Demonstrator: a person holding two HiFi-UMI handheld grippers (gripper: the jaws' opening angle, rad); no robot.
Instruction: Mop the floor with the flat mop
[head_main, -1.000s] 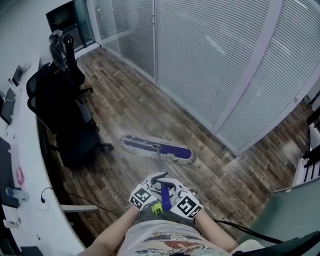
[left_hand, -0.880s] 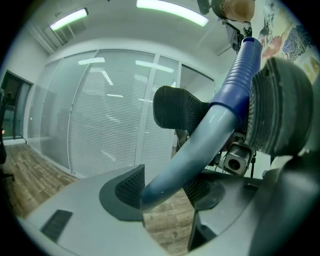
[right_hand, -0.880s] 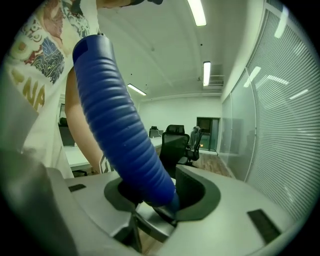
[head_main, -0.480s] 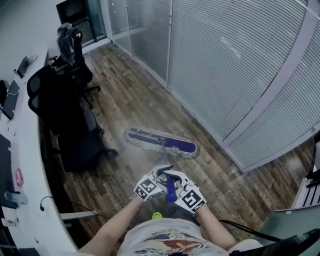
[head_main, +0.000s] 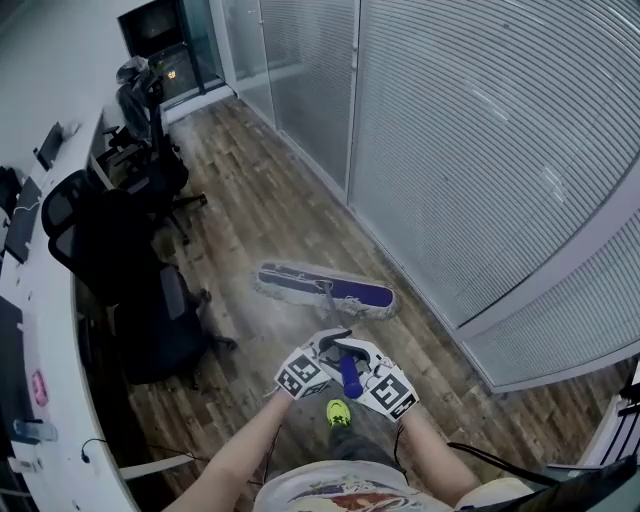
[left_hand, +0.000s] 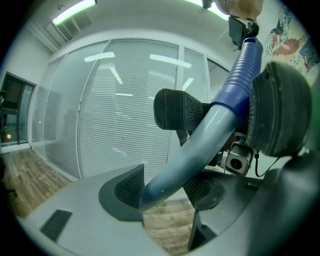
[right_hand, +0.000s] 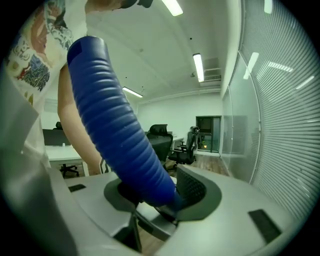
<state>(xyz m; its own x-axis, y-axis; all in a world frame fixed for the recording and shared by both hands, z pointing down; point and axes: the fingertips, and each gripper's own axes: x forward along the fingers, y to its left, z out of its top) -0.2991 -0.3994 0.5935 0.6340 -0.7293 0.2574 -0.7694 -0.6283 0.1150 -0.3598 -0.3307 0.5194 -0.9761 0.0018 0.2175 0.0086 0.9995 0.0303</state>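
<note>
**Both grippers clamped on the flat mop's handle, mop head flat on the floor**

In the head view the left gripper and the right gripper sit side by side just below frame centre, meeting around the handle of the flat mop.

The left gripper view shows the left gripper with its 2 jaws closed on the pale blue-grey shaft, which fills the gap between its dark pads.

The right gripper view shows the right gripper clenched on the ribbed dark-blue grip, higher up the same handle.

From the grippers the shaft runs toward 12 o'clock and down to the mop head. The head, purple with a pale fringe, lies flat on the wood-plank floor, its length running from 10 o'clock to 4 o'clock.

A yellow-green shoe shows at 6 o'clock, just below the grippers.

Black office chairs stand at 9 to 10 o'clock, beside a white desk along the left edge.

A glass partition with closed blinds fills 12 to 3 o'clock, near the mop head's right end.
</note>
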